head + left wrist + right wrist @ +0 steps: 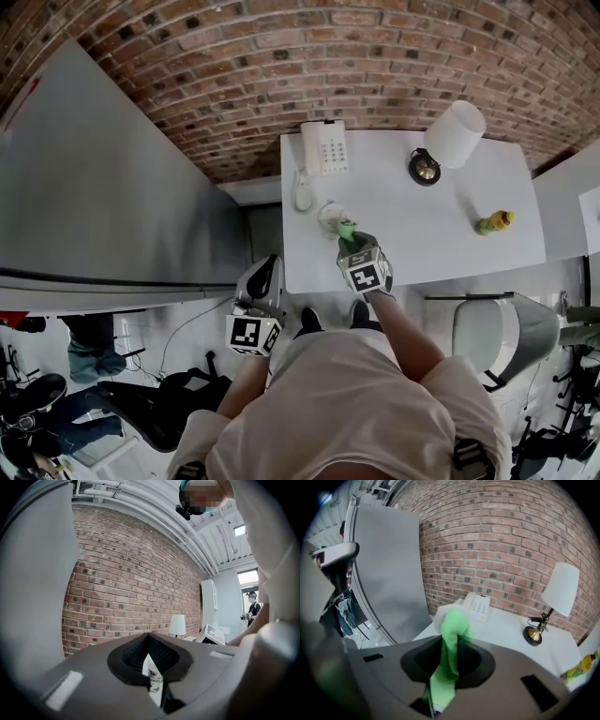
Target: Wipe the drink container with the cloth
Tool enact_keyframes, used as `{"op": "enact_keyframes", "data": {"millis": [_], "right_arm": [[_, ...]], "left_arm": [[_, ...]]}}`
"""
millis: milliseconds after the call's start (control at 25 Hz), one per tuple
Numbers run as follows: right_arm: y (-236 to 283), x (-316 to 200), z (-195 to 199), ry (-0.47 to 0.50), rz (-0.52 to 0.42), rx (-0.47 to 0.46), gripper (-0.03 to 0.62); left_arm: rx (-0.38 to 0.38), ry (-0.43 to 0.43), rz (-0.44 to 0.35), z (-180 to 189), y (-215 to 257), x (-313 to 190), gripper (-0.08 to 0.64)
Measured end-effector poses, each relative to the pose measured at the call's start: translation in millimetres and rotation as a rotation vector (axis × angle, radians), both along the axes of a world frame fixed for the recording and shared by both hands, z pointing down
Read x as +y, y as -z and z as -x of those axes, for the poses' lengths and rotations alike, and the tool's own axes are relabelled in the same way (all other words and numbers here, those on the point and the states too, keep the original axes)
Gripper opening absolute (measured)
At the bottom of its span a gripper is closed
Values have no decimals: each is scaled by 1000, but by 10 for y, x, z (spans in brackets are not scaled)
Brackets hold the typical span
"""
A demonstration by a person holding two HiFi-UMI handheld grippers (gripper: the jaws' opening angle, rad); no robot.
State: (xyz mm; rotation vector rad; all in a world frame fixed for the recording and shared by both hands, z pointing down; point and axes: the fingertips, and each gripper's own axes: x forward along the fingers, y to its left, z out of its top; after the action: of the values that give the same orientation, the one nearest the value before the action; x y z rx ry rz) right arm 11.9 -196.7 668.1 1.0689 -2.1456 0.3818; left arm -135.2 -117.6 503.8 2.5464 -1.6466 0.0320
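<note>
Right hand-held gripper [450,644] clamps green cloth [453,623] at white drink container [331,217]; left hand-held gripper [149,644] closed.

You see a bright green cloth [449,632], a white tabletop [441,234], a white telephone [324,147] at its far-left corner, a white lampshade [456,133], and a red-brown brick wall [281,56].
</note>
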Motion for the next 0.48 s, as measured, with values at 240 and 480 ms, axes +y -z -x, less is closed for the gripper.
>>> {"op": "enact_keyframes", "data": {"millis": [240,480], "right_arm": [[25,72,118,1,20,-3,66],[-22,159,316,-3,73,-48,66]], "left_arm": [[7,-7,1,42,-3,6,9],[8,-13,1,98,-11,22,9]]}}
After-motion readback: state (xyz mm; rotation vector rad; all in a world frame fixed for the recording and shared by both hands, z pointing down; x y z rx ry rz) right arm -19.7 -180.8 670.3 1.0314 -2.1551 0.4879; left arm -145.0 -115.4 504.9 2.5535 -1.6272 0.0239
